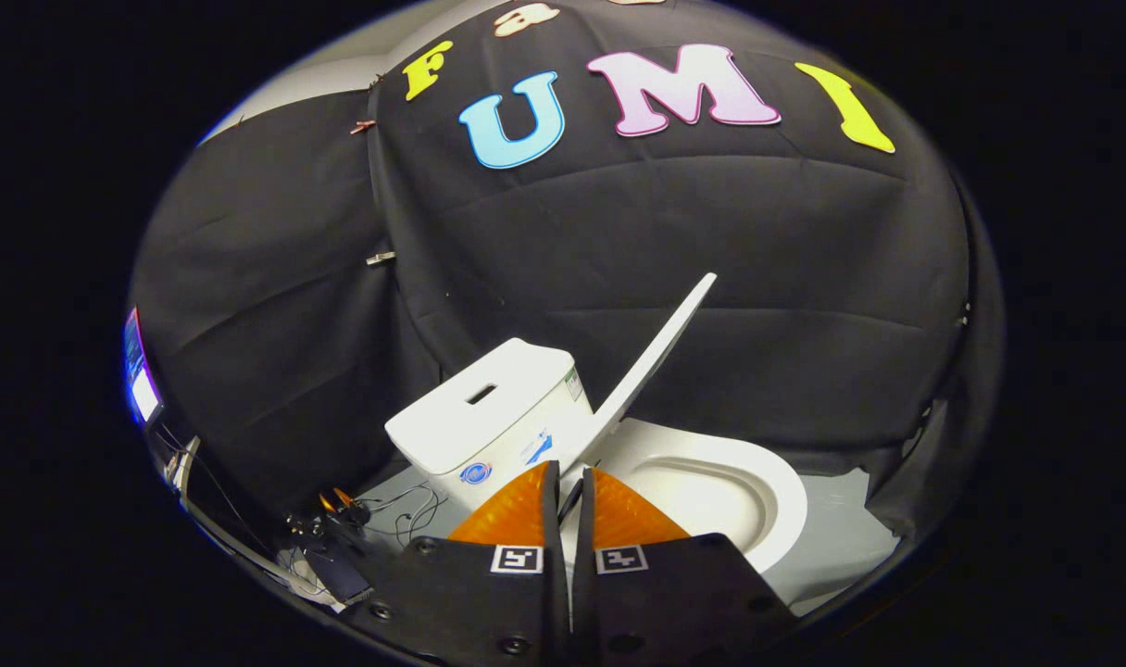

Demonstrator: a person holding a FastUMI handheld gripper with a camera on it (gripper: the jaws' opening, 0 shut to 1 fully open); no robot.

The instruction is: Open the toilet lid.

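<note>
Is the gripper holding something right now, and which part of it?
Nothing is held. The gripper has its fingers nearly together with nothing between them, and the raised toilet lid stands apart, beyond the fingers.

Hidden and unclear parts of a toilet seen past a gripper.

The fingers (526, 514) cover the near part of the bowl (711, 491) and the lower front of the tank (489, 417); only a thin slit shows between them, nothing in it. The lid (660, 357) stands edge-on, its hinge hidden. Tank stickers are too small to read. Cables (406, 509) beside the tank blur into shadow.
</note>
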